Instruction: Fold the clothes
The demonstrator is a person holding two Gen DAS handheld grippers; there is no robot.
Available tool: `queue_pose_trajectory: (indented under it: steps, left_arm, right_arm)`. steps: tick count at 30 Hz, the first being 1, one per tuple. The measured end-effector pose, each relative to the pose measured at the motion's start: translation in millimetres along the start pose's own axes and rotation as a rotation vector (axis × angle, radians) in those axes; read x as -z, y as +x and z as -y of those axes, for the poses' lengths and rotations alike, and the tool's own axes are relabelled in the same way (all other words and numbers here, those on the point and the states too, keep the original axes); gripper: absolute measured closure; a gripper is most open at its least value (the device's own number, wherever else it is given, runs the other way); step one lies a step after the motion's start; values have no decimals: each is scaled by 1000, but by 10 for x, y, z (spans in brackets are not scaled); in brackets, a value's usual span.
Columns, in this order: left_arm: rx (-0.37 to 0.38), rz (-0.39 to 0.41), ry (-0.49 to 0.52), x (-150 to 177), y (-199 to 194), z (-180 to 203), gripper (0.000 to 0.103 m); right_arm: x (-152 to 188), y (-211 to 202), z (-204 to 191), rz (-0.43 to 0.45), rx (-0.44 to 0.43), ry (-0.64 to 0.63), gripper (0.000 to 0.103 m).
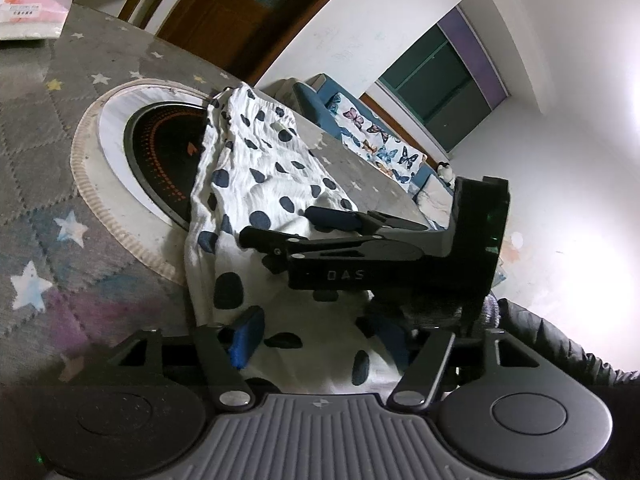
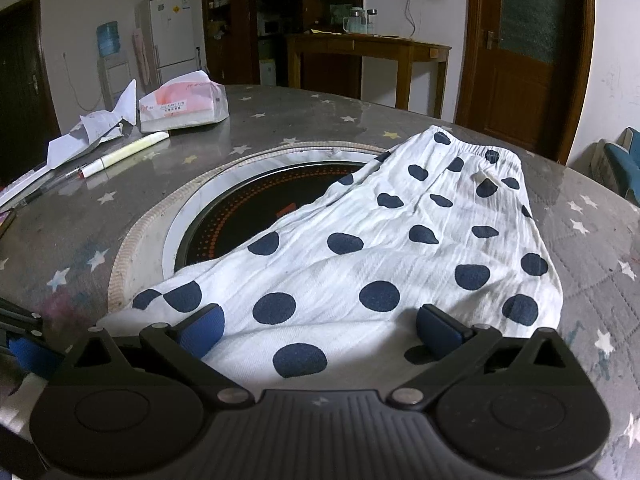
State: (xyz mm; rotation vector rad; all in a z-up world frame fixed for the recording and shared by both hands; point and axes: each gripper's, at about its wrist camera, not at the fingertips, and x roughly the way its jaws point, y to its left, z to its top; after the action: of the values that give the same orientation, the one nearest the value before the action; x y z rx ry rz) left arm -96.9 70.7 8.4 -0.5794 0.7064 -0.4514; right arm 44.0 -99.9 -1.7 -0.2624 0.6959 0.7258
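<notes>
Left wrist view, left to right: tissue pack (image 1: 34, 4) at far top-left on the table (image 1: 48, 152), grey cloth with stars. Round black burner (image 1: 164, 160) set in a white ring with a frayed beige rim. Shorts (image 1: 256, 184) lie over the burner's right side and run toward the camera: white crinkled fabric, dark navy dots of uneven size, elastic waistband at the far end, bunched folds along the left edge. Left gripper (image 1: 316, 340) sits at the near hem, jaws spread, blue pads either side of the cloth, not pinching it. Right gripper (image 1: 294, 226) comes in sideways from the right, resting over the shorts mid-length, jaws apart. Sofa (image 1: 376, 144) with a butterfly cover beyond the table edge.

Right wrist view, left to right: crumpled papers (image 2: 96, 128), pen (image 2: 124, 156), tissue pack (image 2: 184, 104) on the table's (image 2: 280, 112) far left. Burner (image 2: 256, 208) centre-left, half covered. Shorts (image 2: 400, 248) spread centre to right, fairly flat, waistband (image 2: 476, 148) far right-back with a small white tag, near hem under the tool. Right gripper (image 2: 320, 328) released, wide open, both blue pads resting on or just above the fabric; contact unclear. A bit of the left gripper (image 2: 24, 340) shows at the left edge. Wooden door (image 2: 524, 48) behind, right.
</notes>
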Motion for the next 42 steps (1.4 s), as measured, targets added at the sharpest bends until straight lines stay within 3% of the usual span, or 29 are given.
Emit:
queue_pose_trajectory:
  steps: [11, 27, 33, 35, 39, 42]
  left_arm:
    - [-41, 6, 46, 42, 14, 122, 24]
    - [-56, 0, 89, 66, 56, 200, 12]
    - [-58, 0, 97, 69, 71, 217, 10]
    - [-60, 0, 98, 69, 76, 224, 10]
    - [-66, 1, 107, 80, 80, 245, 9]
    - [-69, 2, 106, 82, 70, 247, 9]
  right_arm:
    - [-36, -21, 43, -19, -25, 2, 0]
    - [-6, -345, 613, 57, -80, 169, 0]
    - [90, -423, 864, 50, 15, 259, 2]
    - [132, -431, 963, 45, 25, 310, 12]
    - [135, -398, 1085, 50, -8, 374, 22]
    - [70, -361, 1094, 61, -13, 379, 40]
